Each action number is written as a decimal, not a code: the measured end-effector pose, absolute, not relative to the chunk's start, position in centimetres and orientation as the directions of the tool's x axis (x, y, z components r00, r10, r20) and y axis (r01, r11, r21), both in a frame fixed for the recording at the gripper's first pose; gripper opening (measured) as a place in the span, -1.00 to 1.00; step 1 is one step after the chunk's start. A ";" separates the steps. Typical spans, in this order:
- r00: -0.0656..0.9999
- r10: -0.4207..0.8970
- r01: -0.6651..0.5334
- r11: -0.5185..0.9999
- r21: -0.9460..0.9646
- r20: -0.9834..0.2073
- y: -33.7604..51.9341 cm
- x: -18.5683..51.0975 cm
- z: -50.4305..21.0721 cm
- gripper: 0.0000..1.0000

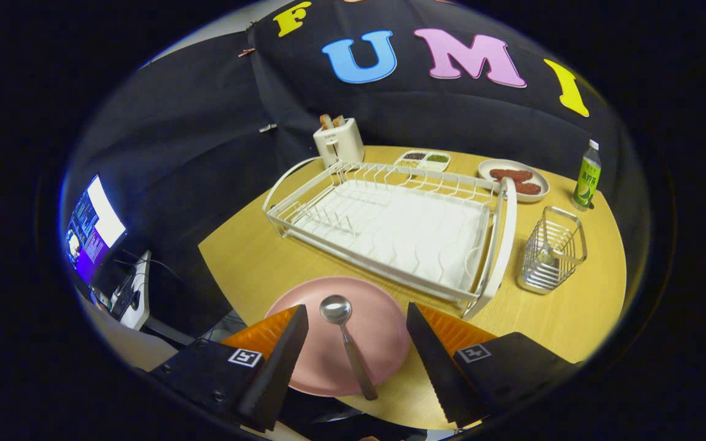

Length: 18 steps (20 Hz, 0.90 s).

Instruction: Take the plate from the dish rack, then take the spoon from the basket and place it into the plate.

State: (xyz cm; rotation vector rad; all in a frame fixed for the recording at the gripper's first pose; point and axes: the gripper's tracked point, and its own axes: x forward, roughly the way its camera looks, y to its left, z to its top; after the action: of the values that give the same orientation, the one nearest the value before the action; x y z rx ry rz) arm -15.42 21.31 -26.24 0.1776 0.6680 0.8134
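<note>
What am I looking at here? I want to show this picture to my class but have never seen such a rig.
A person holds a two-finger gripper, and the camera rides on it, looking forward along the fingers. Its jaws stand open, holding nothing. Between them, on a wooden table, lies a pink plate with a spoon in it. Beyond sit an empty white dish rack and, beside it, a wire basket. Farther back stand a toaster, a dish of food and a bottle.

Tool-mounted fisheye, high over table [255, 257]
</note>
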 end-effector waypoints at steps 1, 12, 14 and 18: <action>0.529 0.710 -0.605 0.700 0.380 -0.465 20.7 -14.6 -24.8 0.97; 0.852 0.459 -0.402 0.882 0.248 -0.251 10.1 -3.9 -9.9 0.97; 0.901 0.385 -0.349 0.917 0.193 -0.200 7.2 -2.9 -7.6 0.97; 0.945 0.292 -0.277 0.954 0.117 -0.149 3.7 -2.7 -4.8 0.96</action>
State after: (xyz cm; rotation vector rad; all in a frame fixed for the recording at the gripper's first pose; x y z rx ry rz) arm -2.69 3.75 -4.82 0.0948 0.1659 0.2903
